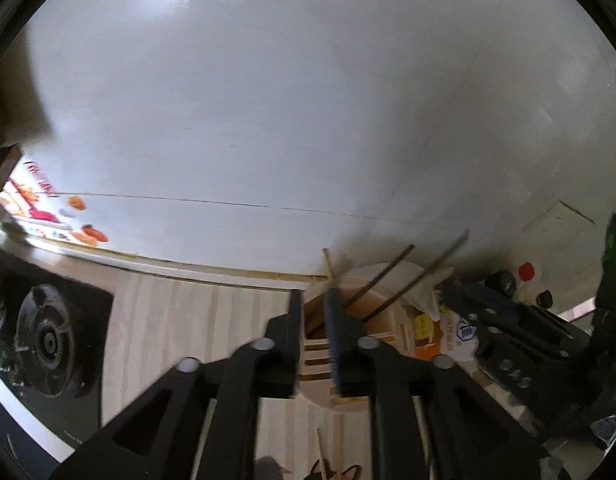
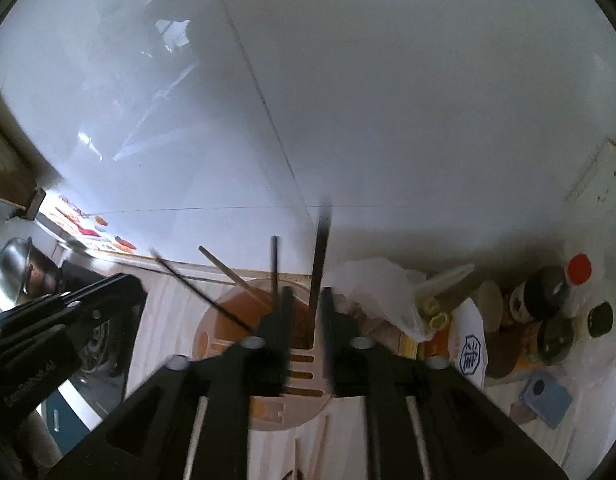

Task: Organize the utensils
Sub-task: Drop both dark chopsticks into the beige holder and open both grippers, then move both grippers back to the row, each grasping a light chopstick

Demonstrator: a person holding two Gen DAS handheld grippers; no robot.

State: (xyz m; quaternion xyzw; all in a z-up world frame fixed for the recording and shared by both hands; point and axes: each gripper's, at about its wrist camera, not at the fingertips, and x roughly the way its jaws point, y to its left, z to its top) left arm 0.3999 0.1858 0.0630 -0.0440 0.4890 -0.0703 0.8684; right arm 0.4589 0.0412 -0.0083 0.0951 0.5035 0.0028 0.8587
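**Both tools over the holder, sticks still going in**

Left tool (image 1: 314, 312) and right tool (image 2: 305, 312) each hang over the round wooden holder (image 2: 308, 364) on the table (image 1: 195, 320), jaws slightly spread. A dark chopstick (image 2: 320, 256) stands between the right jaws; whether the pads press it I cannot tell. Four chopsticks lean in the holder. At least two loose sticks (image 2: 320, 452) lie on the table, so sorting looks partly done.

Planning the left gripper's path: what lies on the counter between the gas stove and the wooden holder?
Nothing; in the left wrist view the counter between stove and holder is bare.
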